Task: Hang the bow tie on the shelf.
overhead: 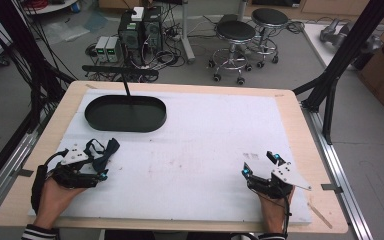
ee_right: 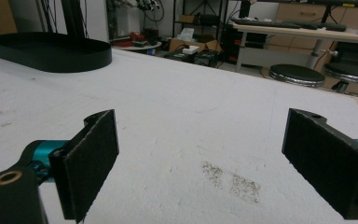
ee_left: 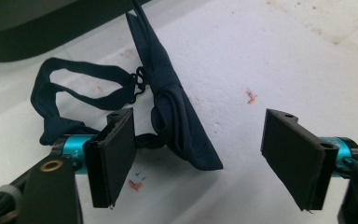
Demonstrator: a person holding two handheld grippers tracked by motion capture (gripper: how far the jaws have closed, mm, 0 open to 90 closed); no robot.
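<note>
Table [overhead: 300, 130]: mat [overhead: 205, 135] on top. Tray [overhead: 125, 113] on mat, far left. Bow tie [overhead: 102, 152] before tray, between left tongs [overhead: 97, 167]. Right tongs [overhead: 261, 164] near right, well apart. Stools [overhead: 236, 35] behind table.

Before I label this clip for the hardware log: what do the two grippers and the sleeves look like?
Each gripper, left and right, is black with teal joints behind flat black padded jaws, topped by a grey three-cornered plate; a black cable trails from each. The sleeves are black-and-white striped.
</note>
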